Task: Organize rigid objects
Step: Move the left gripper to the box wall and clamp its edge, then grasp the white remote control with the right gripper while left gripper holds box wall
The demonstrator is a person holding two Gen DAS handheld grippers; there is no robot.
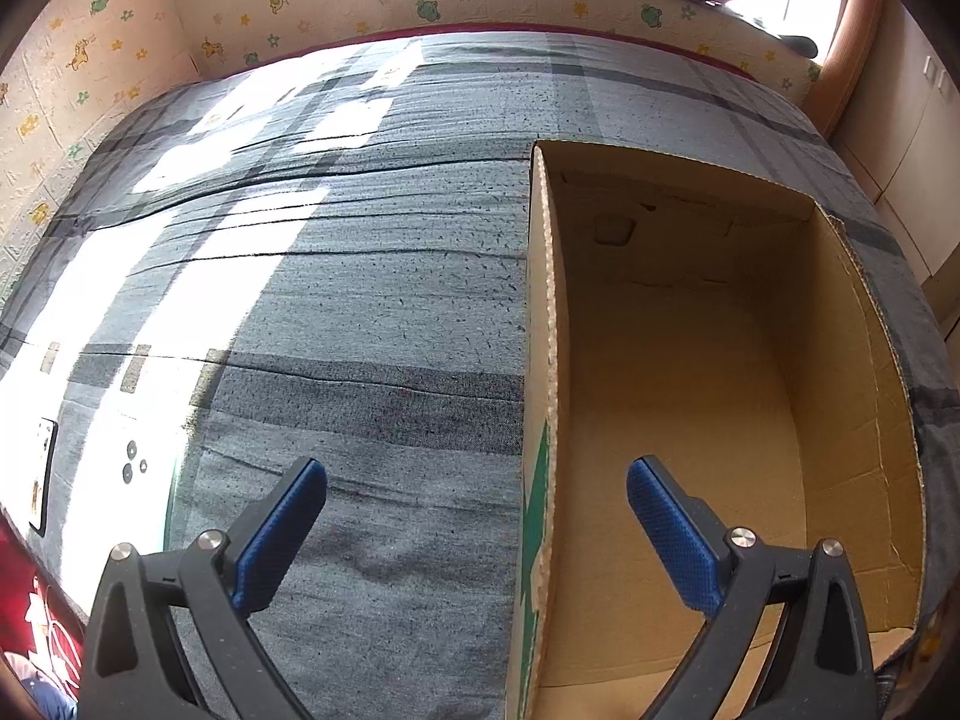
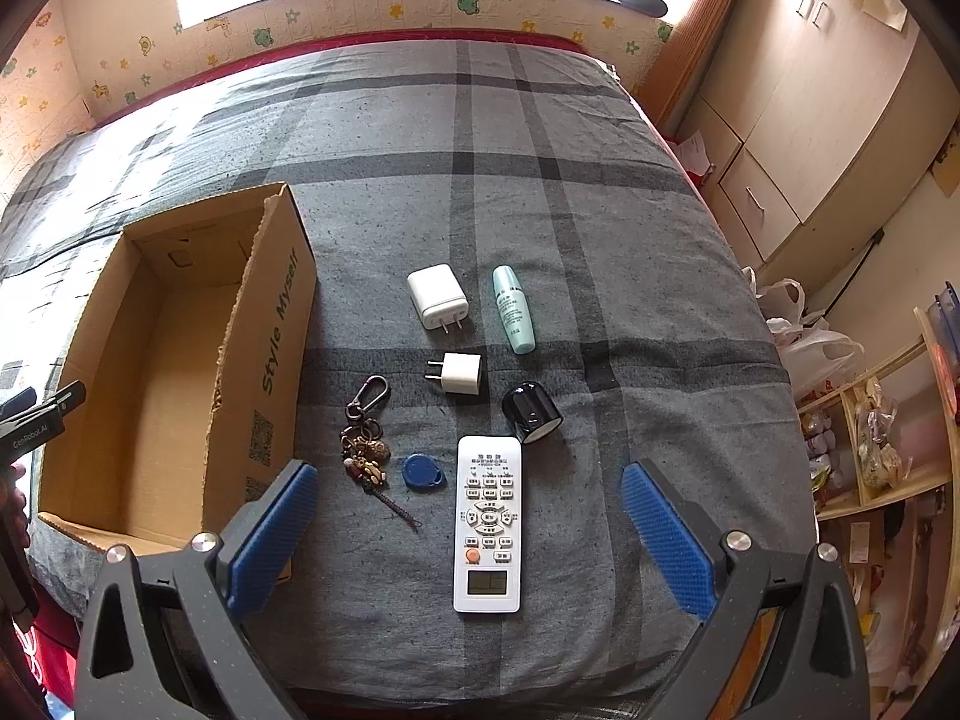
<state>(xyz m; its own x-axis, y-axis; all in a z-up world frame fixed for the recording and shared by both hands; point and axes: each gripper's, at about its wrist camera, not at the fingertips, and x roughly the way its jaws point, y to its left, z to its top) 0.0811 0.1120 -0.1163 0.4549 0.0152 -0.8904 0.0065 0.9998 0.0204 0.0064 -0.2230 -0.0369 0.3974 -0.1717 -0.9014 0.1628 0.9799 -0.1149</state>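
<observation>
Both grippers gape wide, holding nothing: left gripper [image 1: 477, 531] straddles the cardboard box [image 1: 543, 360] wall; right gripper [image 2: 468, 531] hovers over the remote [image 2: 487, 525], keyring [image 2: 366, 450] and chargers [image 2: 438, 297] beside it.

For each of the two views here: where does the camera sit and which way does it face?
Left wrist: on the left gripper, angled down at the open brown cardboard box on the grey plaid bedcover; open jaws show.
Right wrist: on the right gripper, angled down at the white remote control; open jaws show.
Shared: box, bedcover.
</observation>
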